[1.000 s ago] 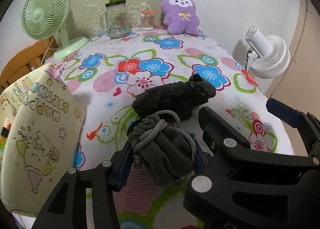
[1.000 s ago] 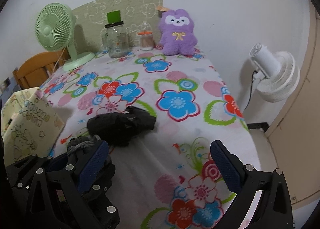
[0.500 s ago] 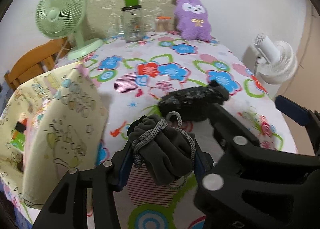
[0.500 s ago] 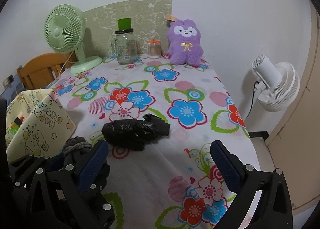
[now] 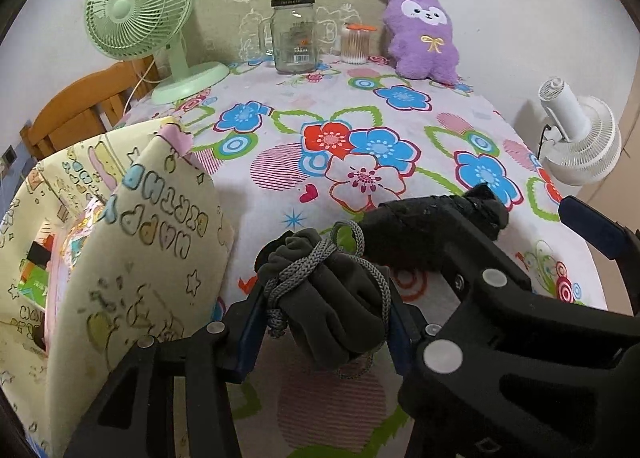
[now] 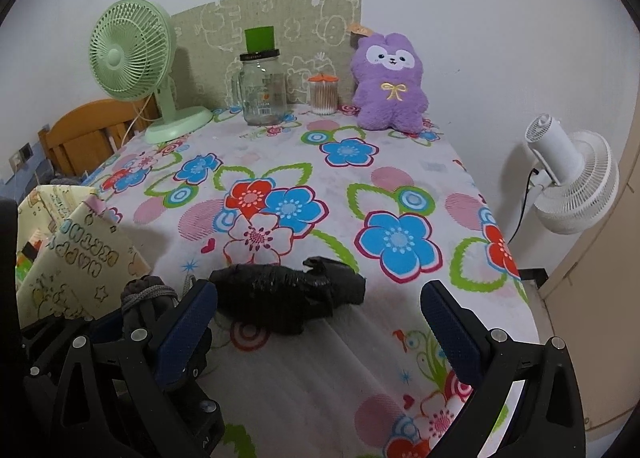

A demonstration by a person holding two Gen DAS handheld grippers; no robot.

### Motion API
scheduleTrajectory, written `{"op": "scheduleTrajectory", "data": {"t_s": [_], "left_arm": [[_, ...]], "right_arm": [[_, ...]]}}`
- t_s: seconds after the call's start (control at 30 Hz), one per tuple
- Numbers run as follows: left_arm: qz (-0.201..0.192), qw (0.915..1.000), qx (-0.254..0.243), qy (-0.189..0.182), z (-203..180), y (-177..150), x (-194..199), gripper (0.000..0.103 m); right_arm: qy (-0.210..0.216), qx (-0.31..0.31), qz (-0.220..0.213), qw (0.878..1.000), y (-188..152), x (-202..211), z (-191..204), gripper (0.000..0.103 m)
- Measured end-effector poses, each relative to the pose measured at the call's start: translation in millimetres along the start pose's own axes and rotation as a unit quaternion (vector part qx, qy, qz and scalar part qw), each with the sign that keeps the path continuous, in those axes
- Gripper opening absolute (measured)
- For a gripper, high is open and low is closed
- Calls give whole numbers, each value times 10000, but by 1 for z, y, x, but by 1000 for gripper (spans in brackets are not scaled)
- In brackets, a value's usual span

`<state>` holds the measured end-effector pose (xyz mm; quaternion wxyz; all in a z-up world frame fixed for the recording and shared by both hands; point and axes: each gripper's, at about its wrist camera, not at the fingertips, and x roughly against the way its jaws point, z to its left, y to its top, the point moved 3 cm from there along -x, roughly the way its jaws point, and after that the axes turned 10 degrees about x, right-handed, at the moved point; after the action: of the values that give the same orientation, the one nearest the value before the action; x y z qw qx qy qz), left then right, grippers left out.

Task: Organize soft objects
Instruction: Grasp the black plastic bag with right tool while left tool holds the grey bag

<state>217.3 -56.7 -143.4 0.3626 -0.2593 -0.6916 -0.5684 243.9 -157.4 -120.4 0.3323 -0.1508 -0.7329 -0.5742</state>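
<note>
My left gripper (image 5: 324, 318) is shut on a grey drawstring pouch (image 5: 332, 298) and holds it above the flowered tablecloth (image 5: 360, 129), right of a yellow patterned gift bag (image 5: 132, 242). The pouch also shows in the right wrist view (image 6: 146, 298). A black crumpled bag (image 6: 288, 294) lies on the table; in the left wrist view the black bag (image 5: 432, 221) sits just beyond the pouch. My right gripper (image 6: 320, 322) is open and empty, its jaws on either side of the black bag, slightly nearer than it. A purple plush toy (image 6: 388, 85) sits at the far edge.
At the back stand a green fan (image 6: 132, 65), a glass jar (image 6: 264, 93) and a cotton-swab holder (image 6: 324, 95). A white fan (image 6: 572, 181) stands off the table's right edge. A wooden chair (image 6: 88, 133) is at the left.
Both grippers have risen and pulled back from the table. My left gripper carried the pouch left, toward the gift bag. The black bag has not moved.
</note>
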Motion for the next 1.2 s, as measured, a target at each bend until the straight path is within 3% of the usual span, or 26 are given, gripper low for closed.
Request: {"op": "scheduleTrajectory", "data": {"t_s": [0.17,0.4,0.6,1.2], "left_arm": [[143,9999,17,-13,-1,2,-12,54],[130,9998,-105,51,-4,0,-18,54],[121,9999,-118,36,-3,1,-18,54],[-61,9994,-341,-47,-9,-9,4,54]], "right_arm": [[9,162,97,9998,4,-15,3,102],[342,98,443,9984,-2,-35,5,76],[357,84,511,9980,-4,-34,6,65],[174,-113,463,9987,-14,-7,1,60]]}}
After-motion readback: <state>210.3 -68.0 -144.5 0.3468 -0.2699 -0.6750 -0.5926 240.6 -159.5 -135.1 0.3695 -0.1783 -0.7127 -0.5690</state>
